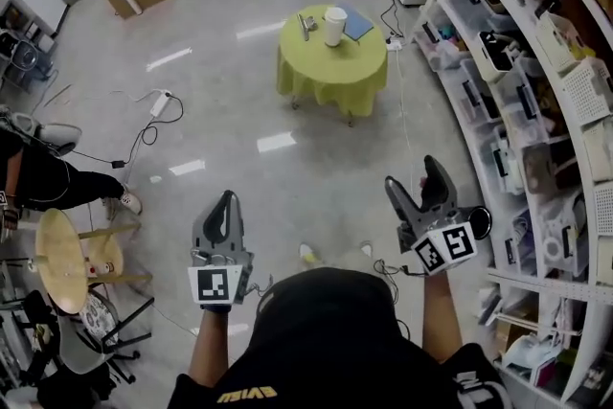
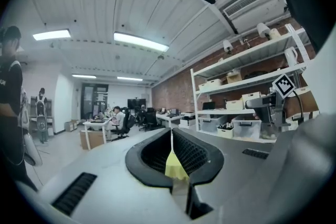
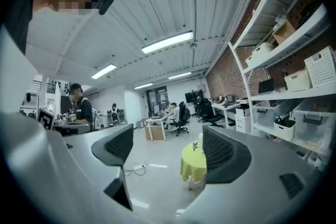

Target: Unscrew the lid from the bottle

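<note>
Far across the pale floor from both grippers, a round table (image 1: 326, 77) draped in yellow-green cloth carries the white bottle (image 1: 334, 26), which stands upright beside a small metal item (image 1: 306, 24) and a flat blue piece (image 1: 358, 24). Only the head view shows this group plainly. That view also shows the left gripper (image 1: 226, 204) and the right gripper (image 1: 415, 179) held level in front of the person, well apart from each other and nowhere near the table, with storage shelves (image 1: 536, 110) curving down the right side and a power strip (image 1: 161, 101) with its cable on the floor. The left gripper view shows its two fingers pressed together with nothing between them. Through the thin seam where they meet, only a sliver of the yellow cloth is visible, and the bottle cannot be made out there. This view alone catches the other gripper off to the side with its marker cube (image 2: 284, 85) against the shelves. The right gripper view shows its fingers spread wide and empty. The table sits small in the gap, close against the right-hand finger, which hides part of the tabletop, so the bottle is hard to pick out. A standing person (image 3: 80, 105) at a bench appears at the left of that view.
</note>
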A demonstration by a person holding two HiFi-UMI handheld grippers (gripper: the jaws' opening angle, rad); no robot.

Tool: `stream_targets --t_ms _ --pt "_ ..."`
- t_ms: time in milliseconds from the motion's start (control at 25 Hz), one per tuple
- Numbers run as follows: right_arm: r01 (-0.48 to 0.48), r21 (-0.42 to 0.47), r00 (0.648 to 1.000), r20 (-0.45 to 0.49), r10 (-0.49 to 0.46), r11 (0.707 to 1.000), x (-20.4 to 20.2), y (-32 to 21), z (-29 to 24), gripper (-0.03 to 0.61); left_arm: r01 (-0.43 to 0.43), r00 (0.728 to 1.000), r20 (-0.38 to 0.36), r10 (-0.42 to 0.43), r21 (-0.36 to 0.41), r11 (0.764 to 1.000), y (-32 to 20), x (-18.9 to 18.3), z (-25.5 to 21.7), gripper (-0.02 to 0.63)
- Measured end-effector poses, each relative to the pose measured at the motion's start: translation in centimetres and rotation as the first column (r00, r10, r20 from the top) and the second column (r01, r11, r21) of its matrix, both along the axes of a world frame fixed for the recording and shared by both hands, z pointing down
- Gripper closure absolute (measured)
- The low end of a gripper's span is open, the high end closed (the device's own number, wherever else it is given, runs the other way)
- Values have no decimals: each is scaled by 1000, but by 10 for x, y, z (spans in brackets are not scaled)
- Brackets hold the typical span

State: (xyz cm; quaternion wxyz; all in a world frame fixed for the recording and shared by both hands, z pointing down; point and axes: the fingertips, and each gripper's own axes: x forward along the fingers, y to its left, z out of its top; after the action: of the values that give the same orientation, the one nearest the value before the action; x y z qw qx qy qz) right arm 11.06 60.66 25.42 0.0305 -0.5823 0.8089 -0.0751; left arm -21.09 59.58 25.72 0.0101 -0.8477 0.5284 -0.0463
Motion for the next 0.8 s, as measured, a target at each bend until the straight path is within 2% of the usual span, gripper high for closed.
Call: stream_targets --t_ms 80,160,240,360,520,800 --pt "-13 -11 1000 -16 13 1000 -2 0 5 135 -6 1000 -14 6 3 1000 -9 -6 -3 594" --pt "-22 -8 999 -29 22 1000 -4 1 10 110 -18 1000 -12 18 13 1000 -16 -11 -5 594" --pt "-36 13 998 -49 37 999 0 -2 11 109 -23 999 -23 23 21 1000 -24 -12 -2 594" --pt "-62 37 996 -65 64 997 7 -9 7 104 -36 997 -68 35 -7 999 -40 -8 14 594" --pt "-49 61 995 -80 54 997 -9 -15 -9 106 -87 991 -108 85 -17 996 -54 4 18 594" --pt "-47 12 995 -88 48 999 -10 -36 4 106 -102 988 -118 97 -34 994 -88 24 28 594"
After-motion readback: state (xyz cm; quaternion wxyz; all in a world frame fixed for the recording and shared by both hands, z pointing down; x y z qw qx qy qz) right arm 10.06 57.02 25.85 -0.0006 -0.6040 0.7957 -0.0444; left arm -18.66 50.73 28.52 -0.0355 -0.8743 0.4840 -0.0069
